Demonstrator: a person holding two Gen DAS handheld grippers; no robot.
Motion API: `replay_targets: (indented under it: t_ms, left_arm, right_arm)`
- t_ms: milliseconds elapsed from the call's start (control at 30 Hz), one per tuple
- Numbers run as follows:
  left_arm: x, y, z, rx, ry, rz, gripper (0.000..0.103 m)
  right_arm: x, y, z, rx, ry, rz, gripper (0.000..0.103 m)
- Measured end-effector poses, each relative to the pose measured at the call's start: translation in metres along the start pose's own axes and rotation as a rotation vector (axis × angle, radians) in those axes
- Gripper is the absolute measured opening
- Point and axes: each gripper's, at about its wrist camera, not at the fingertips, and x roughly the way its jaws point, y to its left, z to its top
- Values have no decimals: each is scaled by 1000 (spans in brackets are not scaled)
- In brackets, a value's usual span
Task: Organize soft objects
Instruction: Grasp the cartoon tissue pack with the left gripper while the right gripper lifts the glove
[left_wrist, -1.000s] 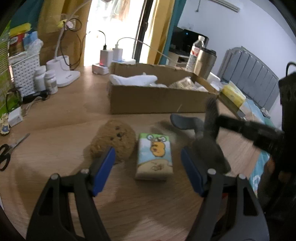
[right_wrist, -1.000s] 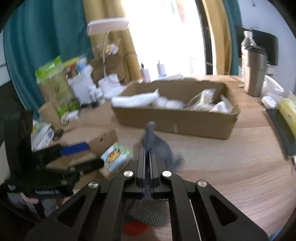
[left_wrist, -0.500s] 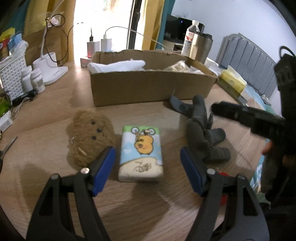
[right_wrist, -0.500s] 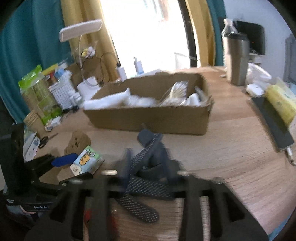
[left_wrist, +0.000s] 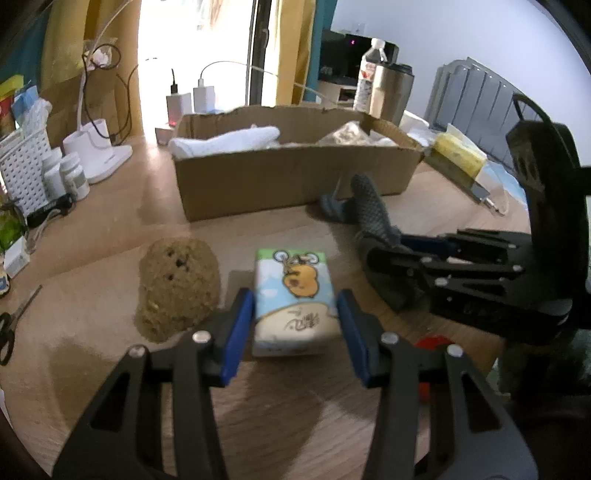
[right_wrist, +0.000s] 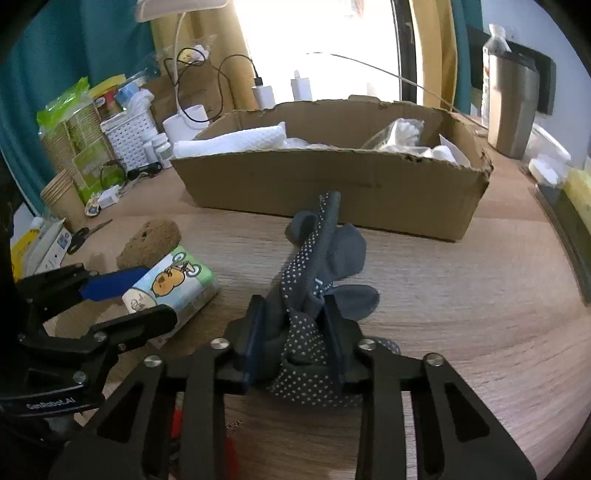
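Colours and patterns on the worktop (right_wrist: 461, 280)

Glove (right_wrist: 314, 273): grey, white-dotted. Tissue pack (left_wrist: 295, 295): pale blue and green, orange cartoon animal print. Plush toy (left_wrist: 177, 288): brown, dark spots. Box (right_wrist: 332, 184): plain brown cardboard; towel (right_wrist: 229, 142) inside: white, apparently textured. Worktop: light wood grain.

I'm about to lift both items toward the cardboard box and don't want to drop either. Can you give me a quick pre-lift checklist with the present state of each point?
1. Left gripper straddles the tissue pack, its jaws having just been closing: ok.
2. Left pads pressing the pack firmly: cannot tell; they sit right at its sides.
3. Right gripper closed on the grey dotted gloves, jaws just narrowed: ok.
4. Both gloves caught, none left on the table: cannot tell.
5. Brown plush toy outside the left jaws: ok, it lies beside them.
6. Free space in the cardboard box: cannot tell; towel and bags already inside.
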Motion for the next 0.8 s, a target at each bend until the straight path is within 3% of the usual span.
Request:
replay_targets:
  t_ms: [800]
  left_arm:
    - [-30, 0, 49, 20, -142, 3, 48]
  right_arm:
    - [-61, -18, 32, 8, -184, -1, 24]
